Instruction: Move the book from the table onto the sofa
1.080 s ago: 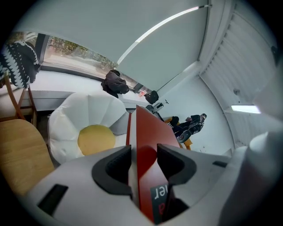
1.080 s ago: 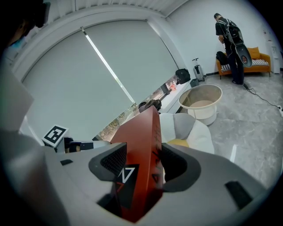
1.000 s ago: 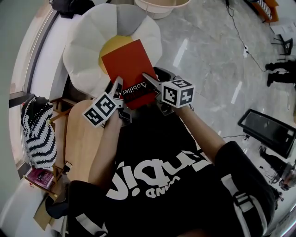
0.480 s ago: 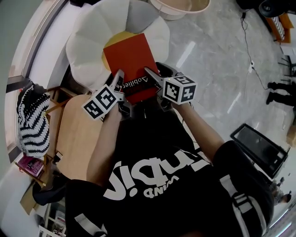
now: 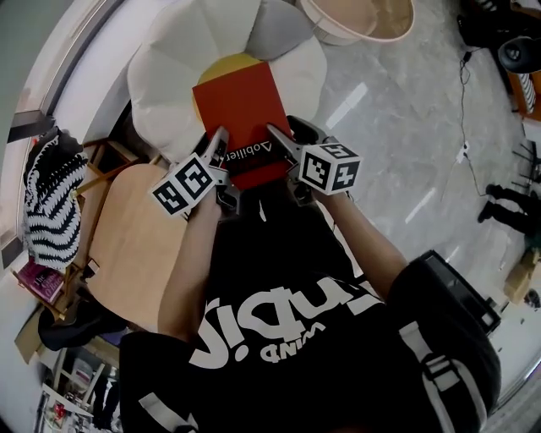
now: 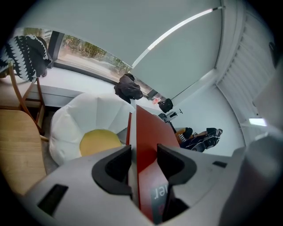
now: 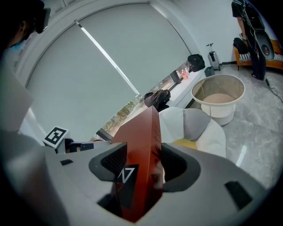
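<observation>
A red book (image 5: pixel 241 114) with a dark title band is held flat between both grippers, over the white flower-shaped sofa (image 5: pixel 161 80) with its yellow centre (image 5: pixel 230 63). My left gripper (image 5: pixel 221 148) is shut on the book's near left corner, and my right gripper (image 5: pixel 277 142) is shut on the near right corner. In the left gripper view the book (image 6: pixel 148 145) stands edge-on between the jaws of the left gripper (image 6: pixel 143 165), with the sofa (image 6: pixel 79 128) beyond. The right gripper (image 7: pixel 143 165) view shows the book (image 7: pixel 141 150) clamped the same way.
A round wooden table (image 5: pixel 139 249) lies at the left below the sofa, with a wooden chair carrying a black-and-white striped cloth (image 5: pixel 51 203) beside it. A beige tub (image 5: pixel 359 21) stands on the marble floor past the sofa. Dark equipment lies at the right edge.
Both grippers carried the book forward, away from the wooden table and further over the sofa. The grip on the book stayed the same.
</observation>
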`<action>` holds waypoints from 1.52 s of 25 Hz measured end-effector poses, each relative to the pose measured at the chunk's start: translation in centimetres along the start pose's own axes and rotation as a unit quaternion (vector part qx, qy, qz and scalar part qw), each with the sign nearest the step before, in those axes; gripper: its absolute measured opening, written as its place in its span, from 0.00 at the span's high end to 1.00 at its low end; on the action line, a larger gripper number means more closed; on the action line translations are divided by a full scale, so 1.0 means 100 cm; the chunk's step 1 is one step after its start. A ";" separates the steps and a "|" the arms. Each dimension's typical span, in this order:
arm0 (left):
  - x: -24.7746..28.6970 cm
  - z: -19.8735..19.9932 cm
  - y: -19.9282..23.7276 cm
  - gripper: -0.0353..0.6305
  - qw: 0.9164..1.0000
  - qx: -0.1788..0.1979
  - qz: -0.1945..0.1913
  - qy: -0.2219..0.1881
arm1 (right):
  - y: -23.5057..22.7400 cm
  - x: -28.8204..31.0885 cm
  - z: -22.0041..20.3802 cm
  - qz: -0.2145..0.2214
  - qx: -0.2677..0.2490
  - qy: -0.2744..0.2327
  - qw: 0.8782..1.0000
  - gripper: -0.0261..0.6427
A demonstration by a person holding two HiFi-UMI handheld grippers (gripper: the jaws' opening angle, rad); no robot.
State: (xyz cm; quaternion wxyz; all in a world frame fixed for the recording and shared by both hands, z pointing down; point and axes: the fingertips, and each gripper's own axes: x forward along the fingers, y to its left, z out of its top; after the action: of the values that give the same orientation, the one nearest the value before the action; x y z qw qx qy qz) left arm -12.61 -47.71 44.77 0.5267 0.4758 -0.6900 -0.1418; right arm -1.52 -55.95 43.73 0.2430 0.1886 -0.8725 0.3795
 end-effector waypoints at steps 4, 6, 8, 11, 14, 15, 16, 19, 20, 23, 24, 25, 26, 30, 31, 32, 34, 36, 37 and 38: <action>0.015 0.007 0.011 0.66 1.000 -0.006 0.008 -0.002 | -0.010 0.020 0.004 0.006 -0.002 0.009 1.000 0.61; 0.025 0.011 0.014 0.66 1.000 -0.006 0.012 -0.004 | -0.016 0.030 0.007 0.009 0.000 0.010 1.000 0.61; 0.035 0.014 0.019 0.66 1.000 -0.008 0.016 -0.007 | -0.023 0.040 0.007 0.009 0.001 0.012 1.000 0.61; 0.048 0.016 0.032 0.66 1.000 -0.016 0.021 -0.012 | -0.031 0.058 0.006 0.009 -0.006 0.019 1.000 0.61; 0.063 0.015 0.047 0.66 0.999 -0.020 0.024 -0.010 | -0.041 0.076 0.002 0.011 -0.012 0.027 1.000 0.61; 0.069 0.015 0.051 0.66 0.999 -0.022 0.025 -0.009 | -0.045 0.082 0.001 0.012 -0.013 0.030 0.999 0.61; 0.074 0.014 0.057 0.66 0.999 -0.024 0.026 -0.008 | -0.049 0.089 -0.001 0.012 -0.014 0.033 0.999 0.61; 0.092 0.013 0.075 0.66 0.999 -0.026 0.029 -0.007 | -0.061 0.109 -0.009 0.012 -0.015 0.037 0.999 0.61; 0.098 0.012 0.081 0.66 0.999 -0.026 0.030 -0.007 | -0.065 0.117 -0.012 0.013 -0.014 0.037 0.999 0.61; 0.117 0.005 0.098 0.66 0.999 -0.032 0.031 -0.005 | -0.082 0.135 -0.024 0.013 -0.011 0.041 0.999 0.61; 0.124 0.002 0.103 0.66 0.999 -0.034 0.033 -0.003 | -0.089 0.140 -0.028 0.013 -0.011 0.043 0.999 0.61; 0.131 -0.001 0.109 0.66 0.999 -0.035 0.035 -0.001 | -0.095 0.146 -0.031 0.014 -0.010 0.044 0.999 0.61; 0.137 -0.003 0.116 0.66 0.999 -0.035 0.037 0.001 | -0.101 0.153 -0.034 0.015 -0.010 0.044 0.999 0.61; 0.162 -0.013 0.143 0.66 0.999 -0.035 0.039 0.008 | -0.122 0.180 -0.051 0.017 -0.005 0.045 0.999 0.61; 0.169 -0.015 0.150 0.66 0.999 -0.032 0.037 0.009 | -0.127 0.186 -0.057 0.018 -0.004 0.044 0.999 0.61; 0.176 -0.018 0.157 0.66 0.999 -0.030 0.035 0.010 | -0.133 0.193 -0.062 0.018 -0.003 0.043 0.999 0.62; 0.191 -0.024 0.169 0.66 0.999 -0.027 0.033 0.011 | -0.147 0.207 -0.072 0.017 -0.001 0.043 0.999 0.62; 0.206 -0.033 0.181 0.66 0.999 -0.024 0.036 0.013 | -0.162 0.219 -0.082 0.016 0.000 0.046 0.999 0.62; 0.213 -0.038 0.188 0.66 0.999 -0.024 0.039 0.014 | -0.169 0.225 -0.088 0.016 0.000 0.048 0.999 0.62; 0.219 -0.043 0.196 0.66 0.999 -0.025 0.041 0.014 | -0.175 0.231 -0.094 0.016 0.000 0.050 0.999 0.62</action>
State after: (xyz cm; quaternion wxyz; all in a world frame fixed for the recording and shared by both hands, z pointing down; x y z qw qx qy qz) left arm -18.72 -54.15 73.15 0.5533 0.4359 -0.6978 -0.1301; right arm -8.59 -63.40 72.44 0.2799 0.1559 -0.8623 0.3922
